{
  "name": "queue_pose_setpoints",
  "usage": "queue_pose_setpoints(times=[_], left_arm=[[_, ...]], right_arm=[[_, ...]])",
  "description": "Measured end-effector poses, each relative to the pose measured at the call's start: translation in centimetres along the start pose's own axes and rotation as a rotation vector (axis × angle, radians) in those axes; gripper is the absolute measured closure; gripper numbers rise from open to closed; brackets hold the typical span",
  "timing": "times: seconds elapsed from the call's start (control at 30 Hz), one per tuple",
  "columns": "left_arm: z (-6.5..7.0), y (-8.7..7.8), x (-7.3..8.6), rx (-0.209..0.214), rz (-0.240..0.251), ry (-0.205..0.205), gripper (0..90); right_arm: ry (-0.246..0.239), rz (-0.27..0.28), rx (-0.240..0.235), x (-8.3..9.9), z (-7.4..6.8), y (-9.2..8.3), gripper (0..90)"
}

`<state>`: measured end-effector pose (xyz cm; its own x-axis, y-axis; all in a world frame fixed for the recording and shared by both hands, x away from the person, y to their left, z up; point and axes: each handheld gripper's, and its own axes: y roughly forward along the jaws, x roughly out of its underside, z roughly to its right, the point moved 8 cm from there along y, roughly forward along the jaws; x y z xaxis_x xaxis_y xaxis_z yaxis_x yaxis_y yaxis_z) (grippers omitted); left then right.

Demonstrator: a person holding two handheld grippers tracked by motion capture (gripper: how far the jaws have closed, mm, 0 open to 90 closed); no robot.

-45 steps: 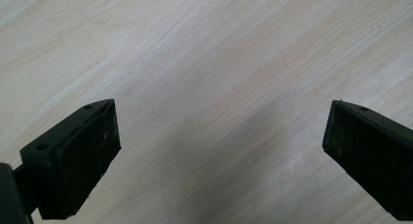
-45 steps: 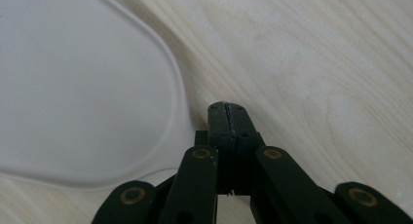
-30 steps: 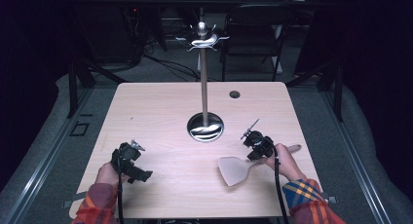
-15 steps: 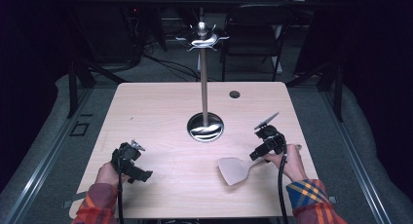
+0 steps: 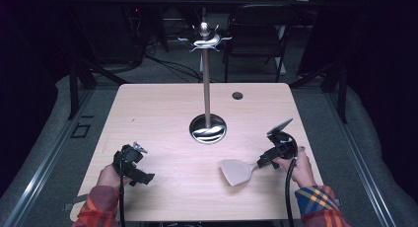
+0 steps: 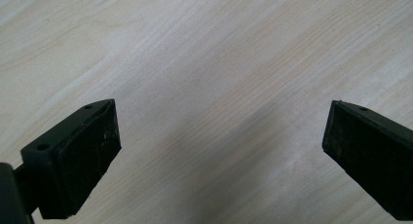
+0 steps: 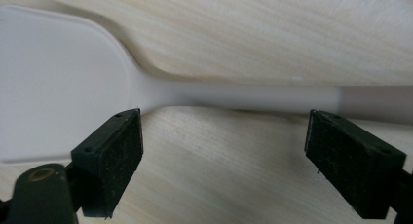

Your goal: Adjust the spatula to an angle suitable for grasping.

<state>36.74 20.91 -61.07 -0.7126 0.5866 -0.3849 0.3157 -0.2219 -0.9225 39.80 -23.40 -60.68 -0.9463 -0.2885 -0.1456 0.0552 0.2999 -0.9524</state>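
With jaws spread wide, the right gripper (image 7: 224,151) hovers beside the spatula (image 5: 237,171) lying flat on the table (image 5: 162,113), apparently lining up a grasp, which next calls for straddling the handle and closing; the left gripper (image 6: 219,151) idles, jaws wide and empty.

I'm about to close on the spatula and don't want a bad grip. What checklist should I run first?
1. Right tongs open: ok.
2. Handle of the flat white plastic spatula between the jaws: not ok, it lies beyond the tips.
3. Spatula flat on the light wooden table: ok.
4. Left tongs open, holding nothing: ok.
5. Tall metal hook stand away from the spatula: ok.
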Motion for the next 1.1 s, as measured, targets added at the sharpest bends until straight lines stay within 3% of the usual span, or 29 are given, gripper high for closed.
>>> queue_pose_setpoints(times=[0.17,0.2,0.33,0.4,0.73,0.83,0.97,1.1], left_arm=[[0.0,0.0,0.0,0.0,0.001,0.001,0.3],[0.0,0.0,0.0,0.0,0.0,0.001,0.3],[0.1,0.1,-0.1,0.0,0.002,0.002,0.3],[0.1,0.1,-0.1,0.002,0.002,0.005,0.3],[0.1,0.2,0.0,0.002,-0.003,0.005,0.3],[0.1,0.2,0.0,0.004,-0.004,0.005,0.3],[0.1,0.2,0.0,0.003,-0.006,0.006,0.3],[0.2,0.2,0.0,0.005,-0.004,0.007,0.3]], right_arm=[[0.02,0.0,-0.001,-0.2,0.0,0.1,14.0],[0.016,-0.026,-0.001,0.0,0.1,0.0,14.0],[0.064,-0.031,-0.016,0.2,0.4,0.3,14.3],[0.062,-0.036,-0.016,0.1,0.6,0.6,14.2],[0.12,0.02,-0.004,-2.1,0.9,1.3,11.4],[0.119,0.015,0.036,-2.6,0.8,1.7,10.4],[0.075,0.017,0.103,-3.0,0.4,2.3,8.0],[0.037,0.03,0.141,-3.3,0.1,2.6,5.8]])
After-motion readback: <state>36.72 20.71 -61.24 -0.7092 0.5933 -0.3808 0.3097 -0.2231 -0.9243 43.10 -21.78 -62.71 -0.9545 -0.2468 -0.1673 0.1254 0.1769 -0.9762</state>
